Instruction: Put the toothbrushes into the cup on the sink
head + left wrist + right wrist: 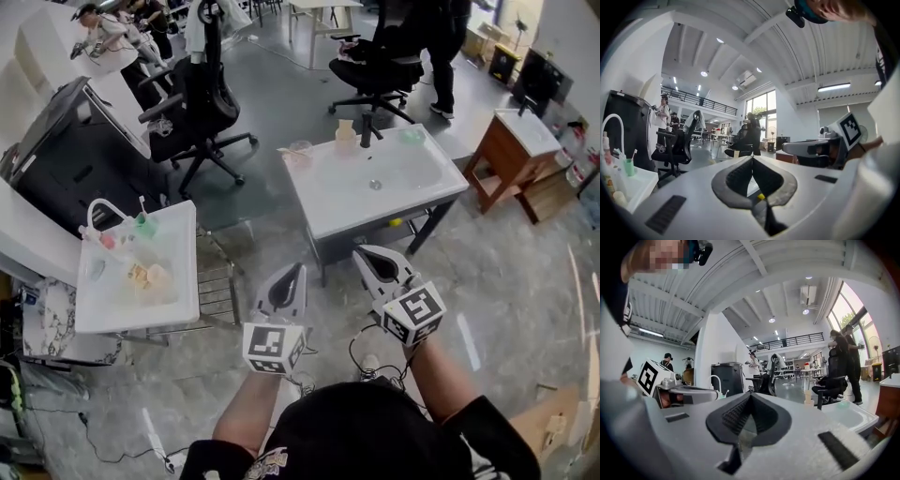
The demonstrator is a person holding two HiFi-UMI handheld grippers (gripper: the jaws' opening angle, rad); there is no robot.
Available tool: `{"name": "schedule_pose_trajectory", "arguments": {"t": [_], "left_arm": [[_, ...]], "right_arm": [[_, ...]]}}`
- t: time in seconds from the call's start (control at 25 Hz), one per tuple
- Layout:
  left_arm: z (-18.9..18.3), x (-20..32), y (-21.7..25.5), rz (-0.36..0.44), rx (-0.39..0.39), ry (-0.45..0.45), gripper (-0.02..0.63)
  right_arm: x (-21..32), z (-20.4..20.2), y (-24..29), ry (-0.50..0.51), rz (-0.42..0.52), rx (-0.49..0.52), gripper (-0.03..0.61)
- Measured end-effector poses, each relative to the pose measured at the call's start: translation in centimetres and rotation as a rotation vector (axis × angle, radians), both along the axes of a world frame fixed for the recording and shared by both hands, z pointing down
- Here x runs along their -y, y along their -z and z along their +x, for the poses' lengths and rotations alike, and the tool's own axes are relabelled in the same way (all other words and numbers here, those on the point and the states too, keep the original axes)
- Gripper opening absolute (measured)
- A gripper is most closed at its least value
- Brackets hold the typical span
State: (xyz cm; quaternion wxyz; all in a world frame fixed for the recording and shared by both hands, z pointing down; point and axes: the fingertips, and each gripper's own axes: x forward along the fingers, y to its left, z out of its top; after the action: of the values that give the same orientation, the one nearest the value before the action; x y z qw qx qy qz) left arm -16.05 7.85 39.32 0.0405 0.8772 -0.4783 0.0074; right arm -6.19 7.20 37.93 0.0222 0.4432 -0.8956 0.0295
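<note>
Your left claw (296,274) and right claw (367,255) are closed, empty, short of the sink (328,202). The cup (300,152) stands at its far left corner, a bottle (346,136) beside; chairs (192,108) behind, grey floor (525,281).

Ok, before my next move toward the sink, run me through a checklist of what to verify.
1. Left tool empty: ok, jaws together on nothing.
2. Right tool empty: ok, jaws together on nothing.
3. Jaws opened for a grasp: not ok, both shut.
4. Cup on the sink: ok, standing at its far left corner.
5. Toothbrushes spotted on that sink: cannot tell, too small to make out.
</note>
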Motion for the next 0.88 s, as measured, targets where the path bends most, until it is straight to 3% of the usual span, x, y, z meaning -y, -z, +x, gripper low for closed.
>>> {"name": "schedule_pose_trajectory", "arguments": {"t": [0.32, 0.88], "left_arm": [[1.4, -0.8, -0.6, -0.017, 0.000, -0.084, 0.006], [3.1, -2.8, 0.8, 0.007, -0.003, -0.098, 0.006]], "right_arm": [[-1.4, 1.3, -1.4, -0.086, -0.039, 0.034, 0.006], [-3.5, 2.9, -0.7, -0.096, -0.025, 0.046, 0.006]]}}
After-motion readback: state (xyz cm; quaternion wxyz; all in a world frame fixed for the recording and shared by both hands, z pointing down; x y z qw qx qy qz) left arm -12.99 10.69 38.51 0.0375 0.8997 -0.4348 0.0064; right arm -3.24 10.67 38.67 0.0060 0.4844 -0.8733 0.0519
